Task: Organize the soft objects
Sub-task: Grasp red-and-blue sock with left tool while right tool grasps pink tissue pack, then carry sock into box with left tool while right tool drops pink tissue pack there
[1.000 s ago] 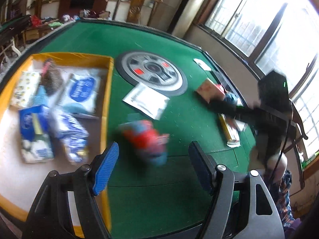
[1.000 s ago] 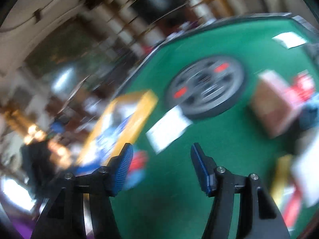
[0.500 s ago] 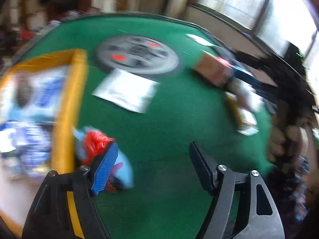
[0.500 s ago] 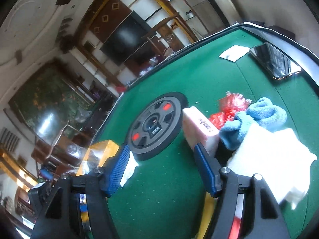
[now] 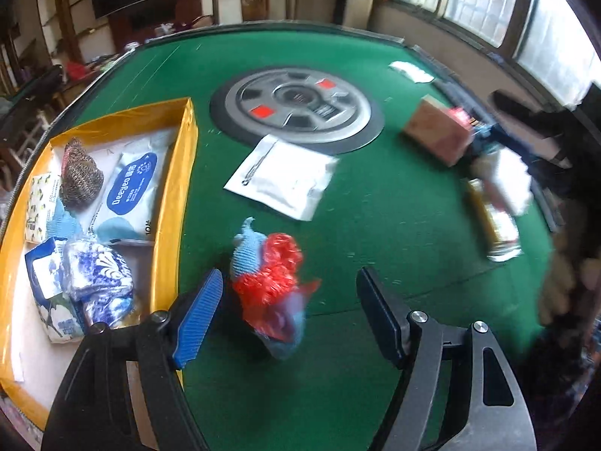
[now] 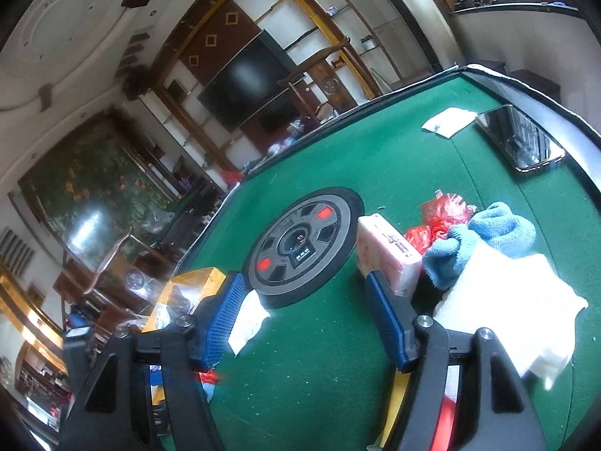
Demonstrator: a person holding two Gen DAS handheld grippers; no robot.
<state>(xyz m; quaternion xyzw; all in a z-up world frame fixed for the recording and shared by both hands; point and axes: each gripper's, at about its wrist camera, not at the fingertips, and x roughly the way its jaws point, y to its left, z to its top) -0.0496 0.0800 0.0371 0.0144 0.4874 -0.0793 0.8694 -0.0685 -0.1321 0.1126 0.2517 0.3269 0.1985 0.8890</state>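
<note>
Left hand-held gripper (image 5: pixel 287 312) open, straddling red-and-blue scrubber bundle (image 5: pixel 268 282) beside yellow tray (image 5: pixel 174 203), likely next to bin. Right hand-held gripper (image 6: pixel 302 319) open, empty, jaws just widened, nosing toward pink tissue pack (image 6: pixel 387 251).

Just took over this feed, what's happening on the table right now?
A person with two handheld grippers is sorting soft items into the yellow tray. The left gripper is open around a red-and-blue bundle on the green felt beside the tray. The right gripper, jaws just widened, is empty near the pink tissue pack.
</note>
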